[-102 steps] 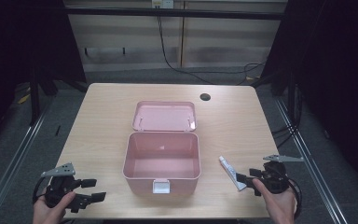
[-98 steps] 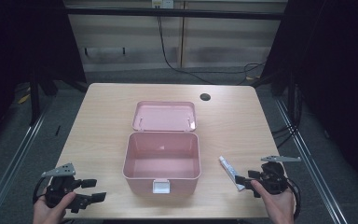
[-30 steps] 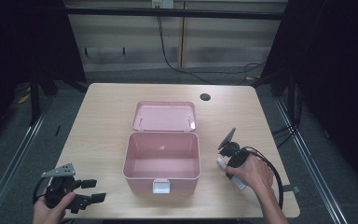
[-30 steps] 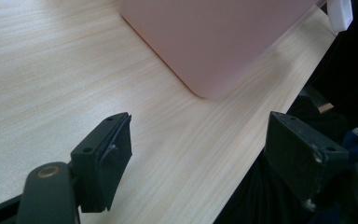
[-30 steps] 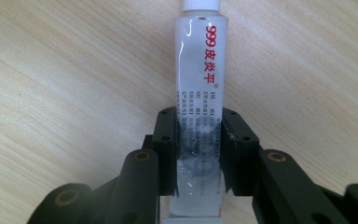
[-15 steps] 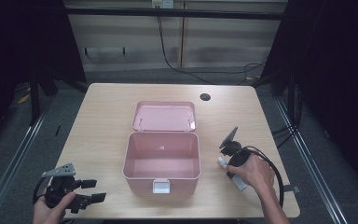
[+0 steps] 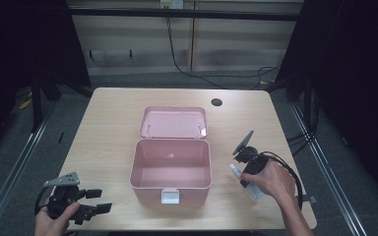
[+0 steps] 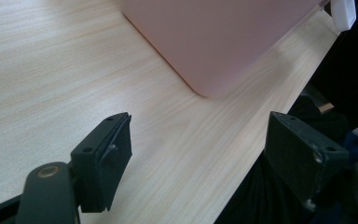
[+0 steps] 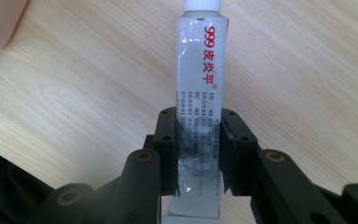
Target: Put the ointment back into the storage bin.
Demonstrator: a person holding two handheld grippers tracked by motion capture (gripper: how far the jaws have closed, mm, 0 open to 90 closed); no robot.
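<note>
Ointment tube [image 9: 199, 93] lies flat on the worktop [image 7: 108, 128] just right of the open pink box [image 7: 171, 169], and the right tongs [image 9: 199, 154] are clenched across its lower body, near the crimped end. In the high view its long axis runs along the worktop at a slant, white cap toward the box and the far side, crimped tail toward the person. To lift it well, I would keep the squeeze gentle and raise it level so it does not pivot. The left tongs [image 8: 214, 149] rest released near the box's front corner.
</note>
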